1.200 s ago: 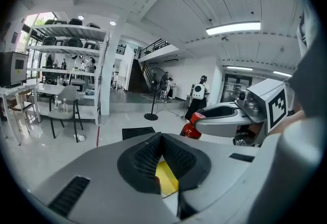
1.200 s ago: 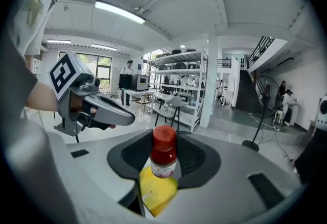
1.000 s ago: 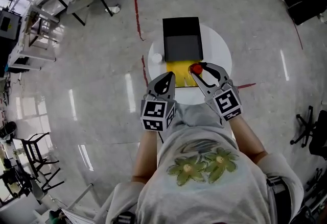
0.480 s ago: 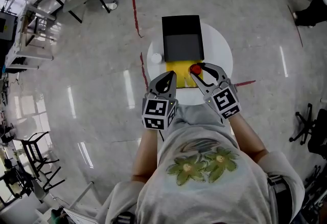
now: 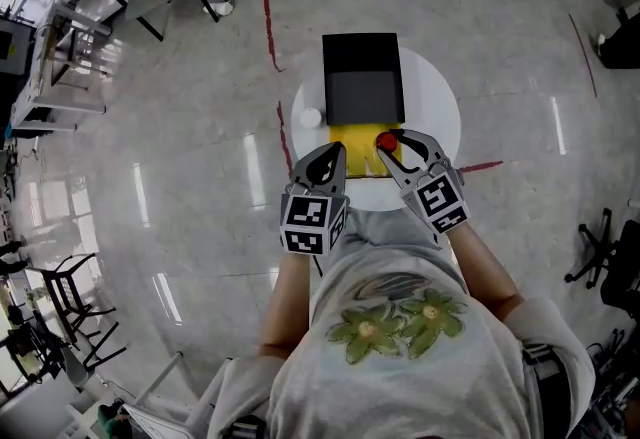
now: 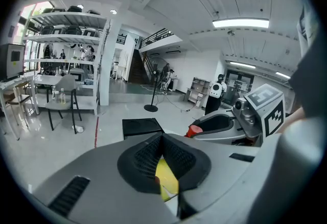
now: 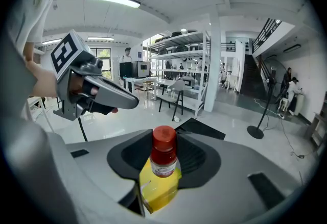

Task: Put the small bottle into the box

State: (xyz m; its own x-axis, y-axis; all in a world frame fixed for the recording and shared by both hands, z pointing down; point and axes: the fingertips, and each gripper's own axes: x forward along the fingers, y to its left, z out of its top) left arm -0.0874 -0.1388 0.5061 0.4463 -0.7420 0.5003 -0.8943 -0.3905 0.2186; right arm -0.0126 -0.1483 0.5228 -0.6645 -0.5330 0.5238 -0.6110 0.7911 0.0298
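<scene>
The small bottle (image 7: 164, 163), with a red cap (image 5: 386, 140) and a label, stands upright between the jaws of my right gripper (image 5: 393, 139), which is shut on it. It hangs over the near part of the round white table (image 5: 435, 97), above a yellow sheet (image 5: 350, 140). The black box (image 5: 366, 99) lies open just beyond, its lid (image 5: 360, 52) folded back. My left gripper (image 5: 331, 153) hovers at the table's near left edge, shut with nothing in it. In the left gripper view the box (image 6: 142, 127) sits ahead and the red cap (image 6: 193, 130) to the right.
A small white round object (image 5: 309, 116) rests on the table left of the box. A red tape line (image 5: 267, 12) runs along the shiny floor. Chairs and shelving (image 5: 90, 37) stand far left, an office chair (image 5: 600, 247) at right.
</scene>
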